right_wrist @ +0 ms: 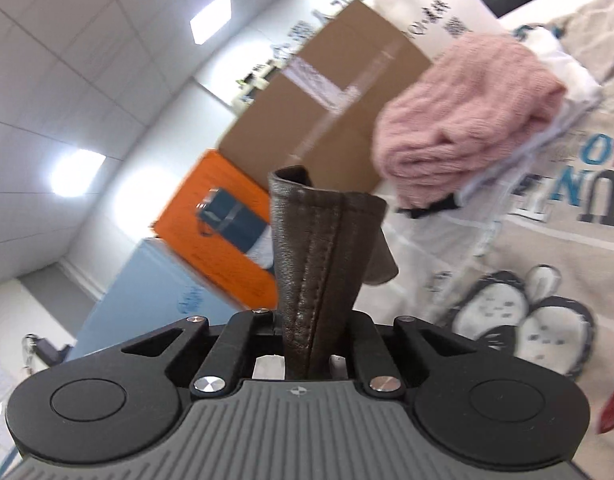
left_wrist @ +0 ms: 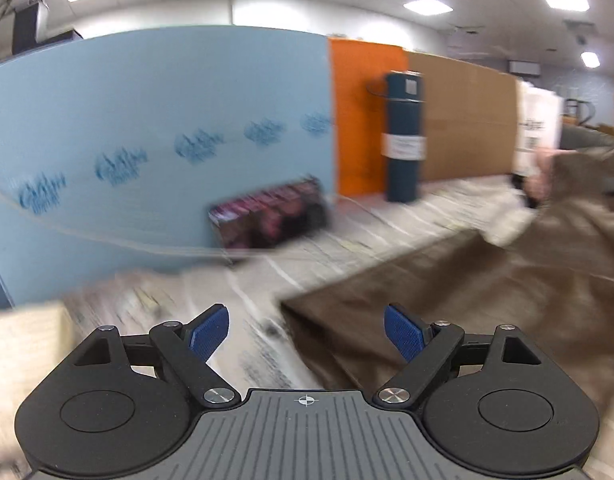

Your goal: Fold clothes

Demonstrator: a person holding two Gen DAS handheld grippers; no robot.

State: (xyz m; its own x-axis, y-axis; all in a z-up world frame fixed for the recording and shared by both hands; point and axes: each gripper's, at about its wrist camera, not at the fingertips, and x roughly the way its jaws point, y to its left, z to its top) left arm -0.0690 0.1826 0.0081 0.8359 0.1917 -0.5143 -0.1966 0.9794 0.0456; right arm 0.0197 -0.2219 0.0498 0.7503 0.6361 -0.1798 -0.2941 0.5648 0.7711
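Observation:
A brown leather-like garment (left_wrist: 467, 280) lies spread on the patterned table cover to the right of my left gripper (left_wrist: 307, 330). The left gripper is open and empty, its blue pads (left_wrist: 211, 332) wide apart just above the cover, near the garment's left corner. My right gripper (right_wrist: 315, 332) is shut on a stitched edge of the brown garment (right_wrist: 323, 248), which stands up between its jaws. The right view is tilted toward the ceiling. The far part of the garment rises at the right of the left wrist view (left_wrist: 579, 200).
A blue foam board (left_wrist: 147, 140), an orange panel (left_wrist: 367, 120) and a cardboard box (left_wrist: 467, 120) stand at the back. A dark bottle (left_wrist: 403, 136) and a dark printed box (left_wrist: 267, 216) sit before them. A folded pink knit (right_wrist: 467, 116) lies on white clothes (right_wrist: 567, 68).

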